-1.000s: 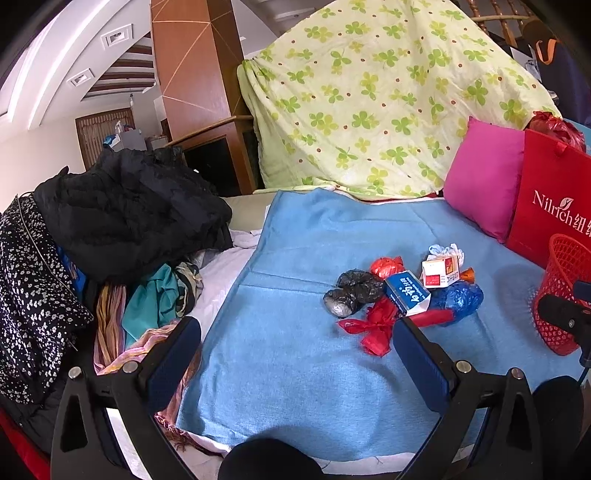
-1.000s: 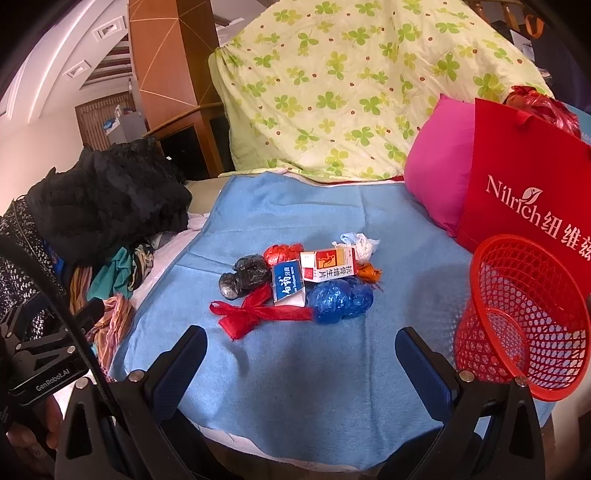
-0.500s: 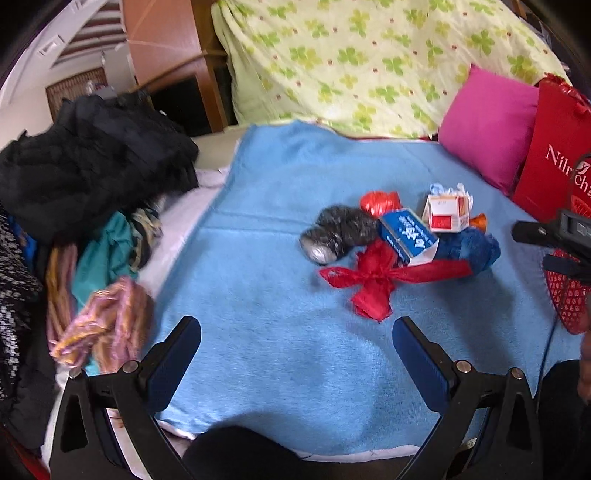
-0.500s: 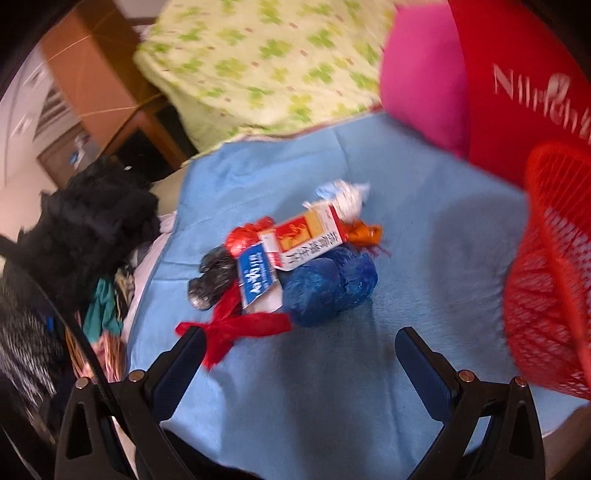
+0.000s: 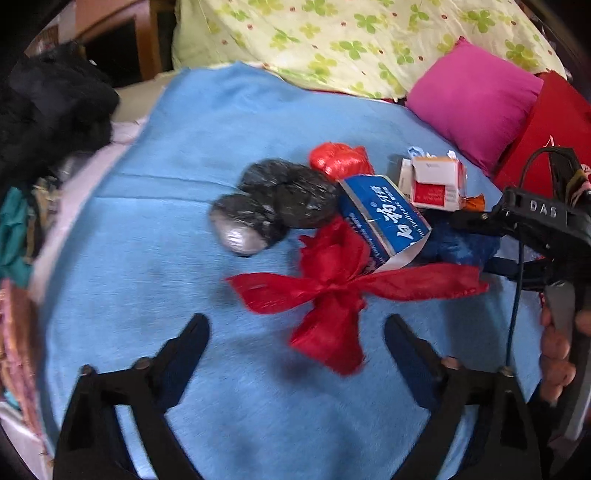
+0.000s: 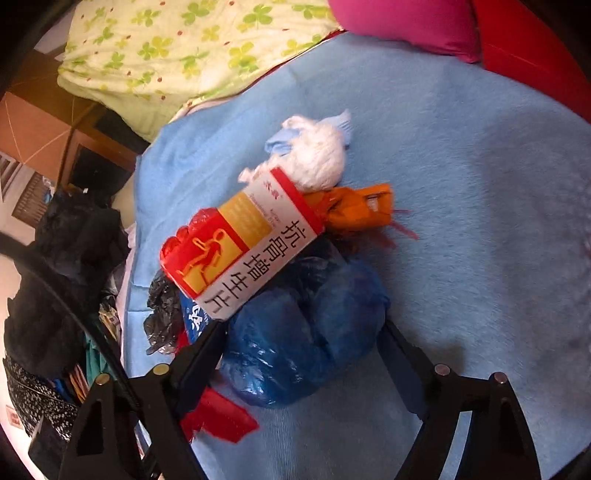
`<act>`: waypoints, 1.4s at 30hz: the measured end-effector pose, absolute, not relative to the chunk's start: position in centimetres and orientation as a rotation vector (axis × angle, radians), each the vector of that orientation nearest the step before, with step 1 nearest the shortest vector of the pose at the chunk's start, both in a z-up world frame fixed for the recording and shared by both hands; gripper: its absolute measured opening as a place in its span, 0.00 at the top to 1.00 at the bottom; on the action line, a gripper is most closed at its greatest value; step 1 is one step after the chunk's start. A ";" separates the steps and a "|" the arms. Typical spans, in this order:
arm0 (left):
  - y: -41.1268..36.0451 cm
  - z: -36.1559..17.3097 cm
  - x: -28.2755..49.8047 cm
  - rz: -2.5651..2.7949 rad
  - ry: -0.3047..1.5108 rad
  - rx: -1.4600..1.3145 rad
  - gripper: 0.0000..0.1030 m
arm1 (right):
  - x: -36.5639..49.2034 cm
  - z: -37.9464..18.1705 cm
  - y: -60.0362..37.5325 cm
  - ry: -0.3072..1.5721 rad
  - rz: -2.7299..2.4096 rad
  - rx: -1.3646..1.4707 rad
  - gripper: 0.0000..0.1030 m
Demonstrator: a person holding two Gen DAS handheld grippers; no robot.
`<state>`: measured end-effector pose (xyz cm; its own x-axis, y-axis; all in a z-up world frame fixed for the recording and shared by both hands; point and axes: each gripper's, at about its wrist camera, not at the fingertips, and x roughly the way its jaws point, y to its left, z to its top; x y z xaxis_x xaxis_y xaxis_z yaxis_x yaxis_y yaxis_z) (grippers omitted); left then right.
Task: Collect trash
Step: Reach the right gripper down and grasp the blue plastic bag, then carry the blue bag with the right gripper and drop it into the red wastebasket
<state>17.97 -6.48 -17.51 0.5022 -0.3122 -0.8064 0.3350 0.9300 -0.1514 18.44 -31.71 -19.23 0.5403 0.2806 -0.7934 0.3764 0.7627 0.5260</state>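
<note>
A heap of trash lies on a blue blanket (image 5: 155, 280). In the left wrist view I see a red ribbon bow (image 5: 332, 291), a black crumpled bag (image 5: 280, 206), a blue and white carton (image 5: 384, 221), a red bag (image 5: 340, 160) and a red and white box (image 5: 437, 184). My left gripper (image 5: 295, 339) is open, just short of the bow. My right gripper (image 6: 301, 339) is open, its fingers on either side of a crumpled blue plastic bag (image 6: 306, 328). Above that bag lie the red and white box (image 6: 240, 243), an orange wrapper (image 6: 354, 208) and a white wad (image 6: 317, 157).
A pink pillow (image 5: 472, 96) and a red paper bag (image 5: 554, 129) stand at the right. A clover-print quilt (image 5: 351, 33) is piled at the back. Dark clothes (image 5: 48, 110) lie along the blanket's left edge. The right gripper's body (image 5: 535, 218) shows in the left wrist view.
Both grippers have moved forward and down to the trash heap. The right gripper has come around the blue bag; the red basket has left its view.
</note>
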 end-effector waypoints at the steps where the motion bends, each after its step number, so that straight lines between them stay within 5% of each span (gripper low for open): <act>1: -6.7 -17.9 18.4 -0.403 0.988 0.016 0.28 | 18.7 -19.4 -31.5 1.022 -0.057 0.727 0.20; 5: -7.6 -19.4 19.2 -0.443 1.055 0.000 0.67 | 19.0 -19.8 -31.0 1.001 -0.030 0.698 0.31; 10: -7.8 -19.1 17.3 -0.465 1.054 -0.009 0.87 | 18.0 -18.6 -30.6 0.965 -0.010 0.630 0.36; 27: -7.7 -4.7 5.3 -0.579 0.793 0.015 0.90 | 5.7 -6.6 -30.9 0.678 0.067 0.530 0.36; 42: -23.0 1.2 2.8 -0.884 0.664 0.193 0.90 | -7.8 -0.1 -43.7 0.402 -0.166 0.625 0.36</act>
